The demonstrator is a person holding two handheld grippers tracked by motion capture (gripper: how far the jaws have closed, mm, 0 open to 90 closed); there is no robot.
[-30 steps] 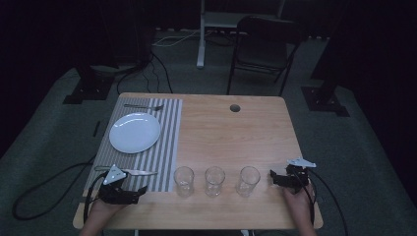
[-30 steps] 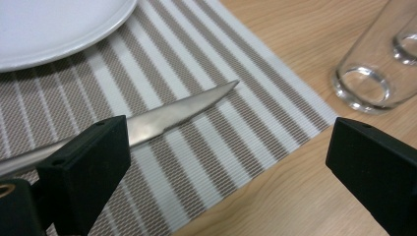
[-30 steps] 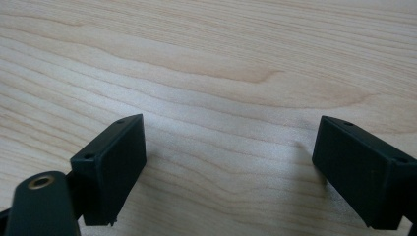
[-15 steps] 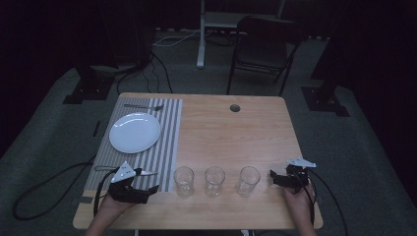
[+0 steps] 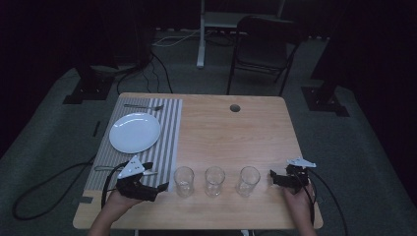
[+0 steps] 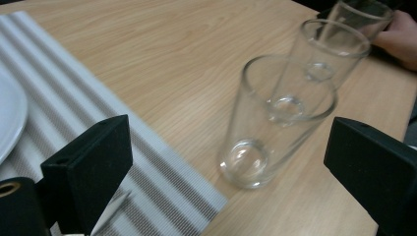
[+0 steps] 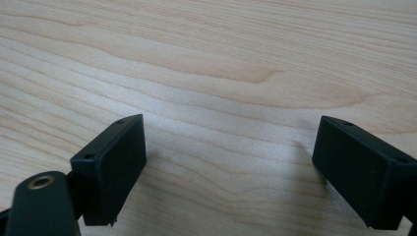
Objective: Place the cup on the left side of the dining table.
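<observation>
Left tool [image 6: 231, 162] wide open, empty, lined up on nearest glass [image 6: 275, 123] — likely pre-grasp. Right tool [image 7: 228, 167] wide open, empty — parked low over bare table [image 7: 206, 59].

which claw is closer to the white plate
Left. The left claw sits just below the white plate on the striped mat; the right claw lies past three glasses at the far side.

Three clear glasses [image 5: 215, 180], one white plate [image 5: 134, 132], one striped placemat [image 5: 167, 142], one fork [image 5: 142, 106], two grippers, one chair [image 5: 263, 46].
</observation>
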